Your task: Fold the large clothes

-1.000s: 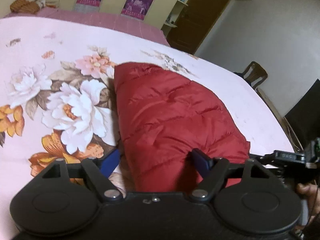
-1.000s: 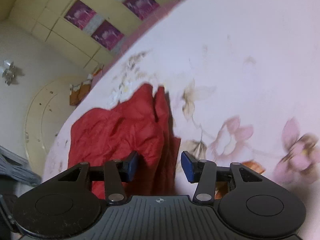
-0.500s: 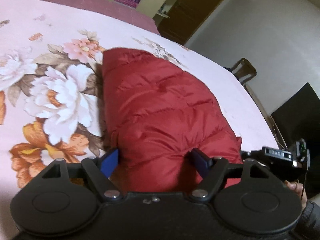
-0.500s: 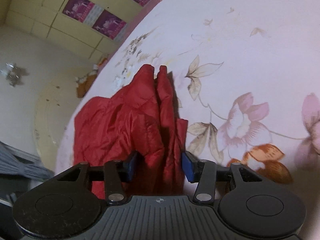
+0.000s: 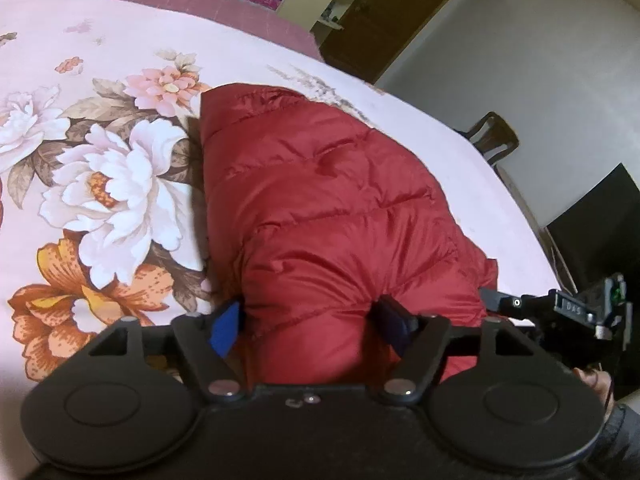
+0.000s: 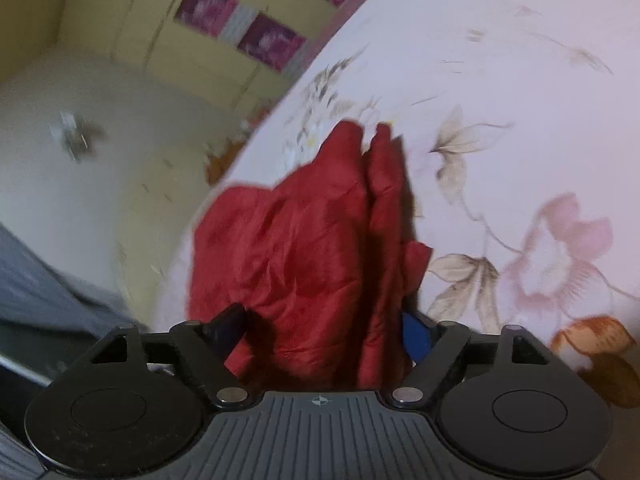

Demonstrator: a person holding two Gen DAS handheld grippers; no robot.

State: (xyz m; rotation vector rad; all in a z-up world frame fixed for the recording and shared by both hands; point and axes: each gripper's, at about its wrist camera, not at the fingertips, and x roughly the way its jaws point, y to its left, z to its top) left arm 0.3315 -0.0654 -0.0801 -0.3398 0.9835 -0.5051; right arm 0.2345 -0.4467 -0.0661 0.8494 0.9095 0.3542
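Observation:
A red quilted puffer jacket [image 5: 320,208] lies folded lengthwise on a pink floral bedsheet [image 5: 100,184]. My left gripper [image 5: 308,324] is open, its blue fingers [image 5: 224,326] straddling the jacket's near end, with fabric bulging between them. In the right wrist view the jacket [image 6: 304,248] shows bunched with stacked edges. My right gripper [image 6: 324,332] is open wide, its fingers either side of that end of the jacket. The right gripper's body also shows in the left wrist view [image 5: 560,308], at the jacket's right corner.
The bed's right edge [image 5: 532,248] runs close to the jacket. A chair [image 5: 492,136] and a dark panel [image 5: 600,224] stand beyond it. A brown door [image 5: 384,20] and yellow cabinets [image 6: 224,28] stand at the back.
Both grippers have pushed further onto the jacket's near end. The right gripper's fingers have spread wider around the fabric. The right view is blurred by motion.

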